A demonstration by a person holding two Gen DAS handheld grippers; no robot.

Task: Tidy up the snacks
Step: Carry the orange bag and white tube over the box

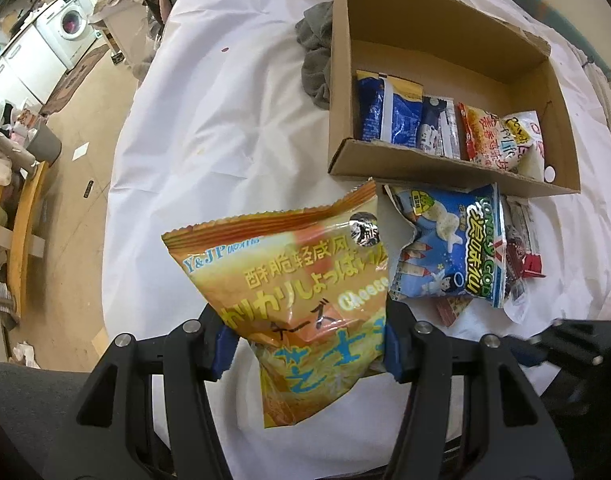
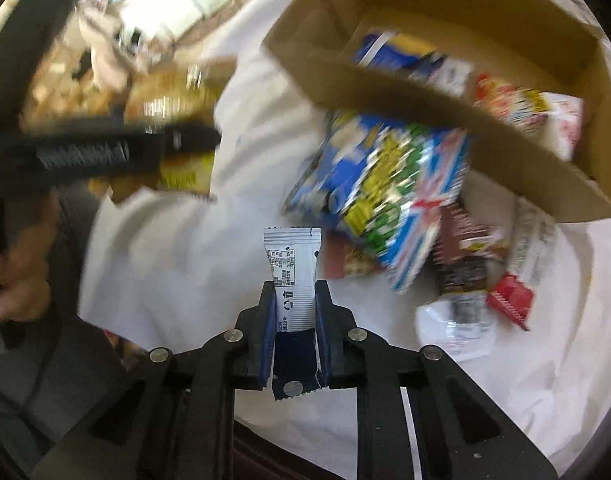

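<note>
In the left wrist view my left gripper (image 1: 307, 344) is shut on an orange cheese snack bag (image 1: 289, 280), held upright above the white tablecloth (image 1: 225, 120). A cardboard box (image 1: 437, 168) at the upper right holds several snack packets (image 1: 389, 116) standing in a row. A blue snack bag (image 1: 445, 248) lies just in front of the box. In the right wrist view my right gripper (image 2: 295, 300) is shut on a small white and navy snack packet (image 2: 291, 256), near the blurred blue bag (image 2: 385, 184) and the box (image 2: 425, 100).
Small red (image 2: 509, 300), brown (image 2: 465, 256) and white (image 2: 457, 324) packets lie loose by the box. A grey cloth (image 1: 317, 60) sits left of the box. Beyond the table edge are a wooden chair (image 1: 21, 220) and a washing machine (image 1: 71, 24). A hand (image 2: 21, 276) shows at left.
</note>
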